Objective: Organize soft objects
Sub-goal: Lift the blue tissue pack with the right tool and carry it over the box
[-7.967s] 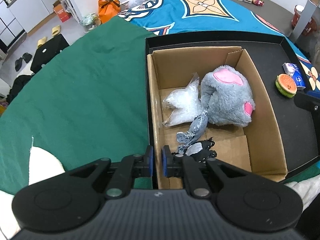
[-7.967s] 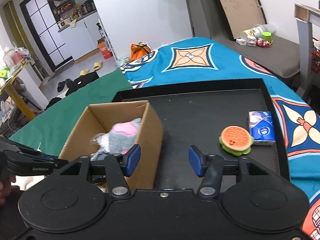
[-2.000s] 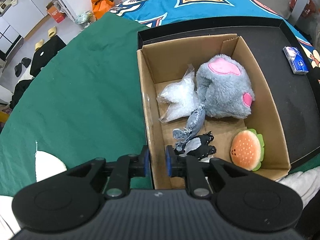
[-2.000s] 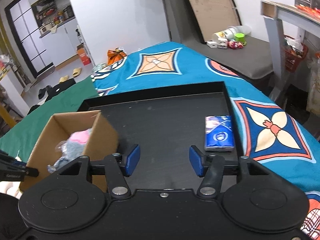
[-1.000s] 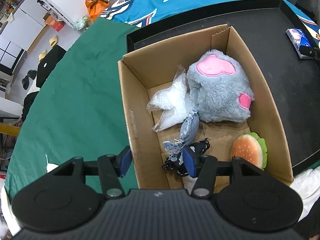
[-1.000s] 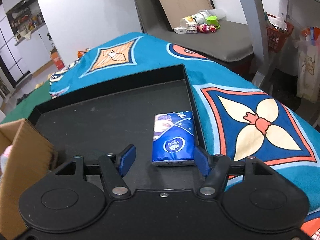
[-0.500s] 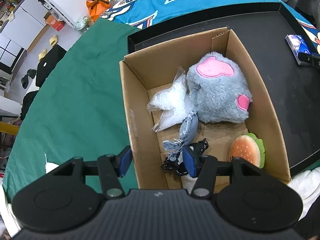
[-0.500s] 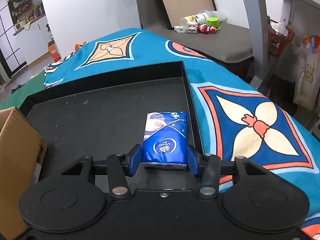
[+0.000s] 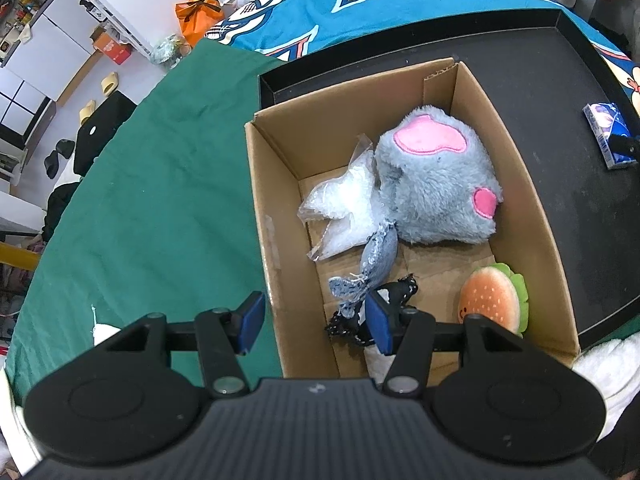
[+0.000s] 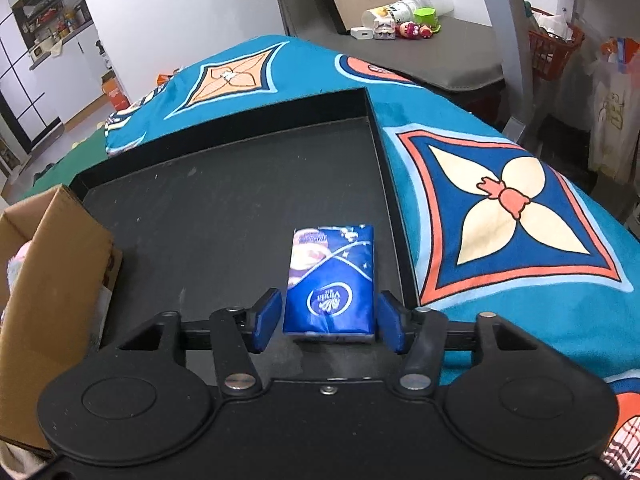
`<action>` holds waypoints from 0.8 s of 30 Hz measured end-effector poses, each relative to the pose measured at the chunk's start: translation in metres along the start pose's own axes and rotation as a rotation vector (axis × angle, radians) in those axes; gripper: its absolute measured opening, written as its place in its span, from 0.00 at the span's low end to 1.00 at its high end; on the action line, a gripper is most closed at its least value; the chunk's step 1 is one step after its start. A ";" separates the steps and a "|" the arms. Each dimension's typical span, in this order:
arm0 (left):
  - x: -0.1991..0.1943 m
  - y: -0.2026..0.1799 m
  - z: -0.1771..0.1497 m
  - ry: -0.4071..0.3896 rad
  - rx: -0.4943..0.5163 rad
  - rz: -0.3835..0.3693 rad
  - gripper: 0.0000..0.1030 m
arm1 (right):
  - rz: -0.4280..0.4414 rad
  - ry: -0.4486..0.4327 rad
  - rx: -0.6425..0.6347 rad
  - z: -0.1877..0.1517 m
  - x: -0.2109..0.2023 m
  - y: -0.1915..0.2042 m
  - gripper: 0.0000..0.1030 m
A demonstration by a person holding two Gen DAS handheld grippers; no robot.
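A cardboard box (image 9: 276, 248) stands on a black tray (image 9: 580, 216). In it lie a grey and pink plush (image 9: 436, 184), a clear plastic bag (image 9: 348, 208), a blue-grey fabric piece (image 9: 372, 260), a black item (image 9: 384, 304) and a burger plush (image 9: 490, 298). My left gripper (image 9: 314, 318) is open and straddles the box's near left wall. A blue tissue pack (image 10: 332, 280) lies on the tray (image 10: 240, 200) by its right rim. My right gripper (image 10: 327, 322) is open with its fingers on either side of the pack's near end. The pack also shows in the left wrist view (image 9: 606, 136).
The box's corner (image 10: 52, 260) shows at the left of the right wrist view. The tray rests on a blue patterned cloth (image 10: 500, 200) beside a green cloth (image 9: 140, 200). A white cloth (image 9: 600, 364) lies at the near right. A grey bench with toys (image 10: 400, 28) stands behind.
My right gripper has moved forward around the tissue pack, and its fingers now flank it loosely. My left gripper stays open over the box wall.
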State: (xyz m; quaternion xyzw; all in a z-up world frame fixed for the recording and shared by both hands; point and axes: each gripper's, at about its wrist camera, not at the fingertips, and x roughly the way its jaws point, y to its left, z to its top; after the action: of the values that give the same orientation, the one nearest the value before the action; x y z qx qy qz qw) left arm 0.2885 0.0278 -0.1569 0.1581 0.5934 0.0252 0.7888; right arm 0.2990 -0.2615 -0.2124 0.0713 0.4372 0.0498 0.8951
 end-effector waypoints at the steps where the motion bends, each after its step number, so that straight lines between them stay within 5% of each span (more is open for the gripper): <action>1: 0.000 0.000 0.000 -0.001 -0.001 0.002 0.52 | 0.003 -0.005 0.002 0.001 0.001 0.000 0.58; 12: 0.006 -0.003 0.005 0.022 0.001 0.011 0.52 | 0.001 0.011 0.016 0.001 0.017 0.000 0.59; 16: 0.007 -0.003 0.005 0.021 0.002 0.007 0.52 | -0.021 0.011 -0.018 0.000 0.018 0.002 0.49; 24: 0.000 0.003 0.000 -0.011 -0.019 -0.017 0.52 | 0.019 -0.016 -0.021 0.002 -0.002 0.007 0.48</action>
State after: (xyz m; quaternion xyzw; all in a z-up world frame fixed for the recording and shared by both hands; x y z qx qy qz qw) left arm 0.2891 0.0305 -0.1565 0.1458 0.5900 0.0234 0.7938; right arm 0.2992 -0.2547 -0.2088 0.0667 0.4288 0.0622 0.8988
